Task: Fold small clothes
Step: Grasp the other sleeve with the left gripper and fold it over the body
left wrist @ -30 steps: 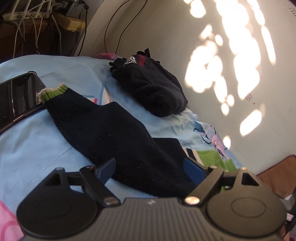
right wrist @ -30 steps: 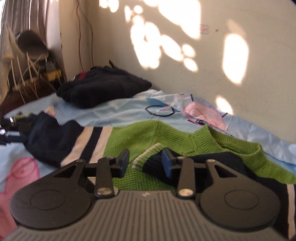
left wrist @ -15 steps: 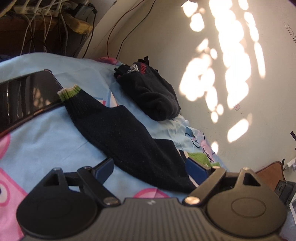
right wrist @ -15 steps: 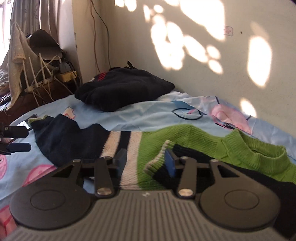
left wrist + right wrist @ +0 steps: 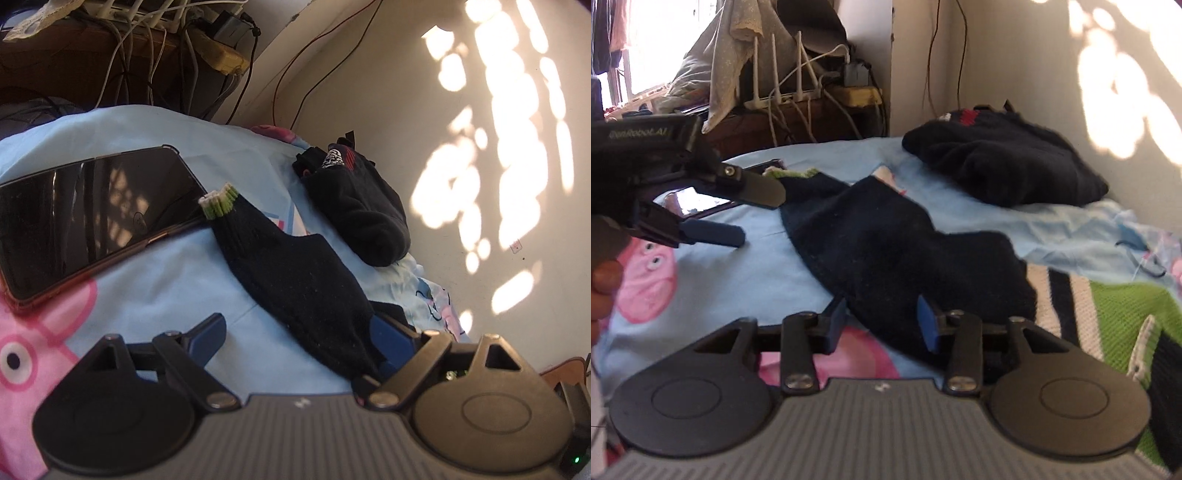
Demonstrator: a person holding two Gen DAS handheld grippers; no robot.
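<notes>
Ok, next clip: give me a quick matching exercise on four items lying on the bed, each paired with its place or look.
Things:
1. phone
2. sleeve cuff
3. dark bundled garment
4. sweater body

Descriptions:
A. green and white ribbing, at the phone's edge
B. heaped by the wall
C. dark screen up, on the blue sheet
D. green knit with white and navy stripes

Pairs: 1-C, 2-A, 3-B, 4-D
</notes>
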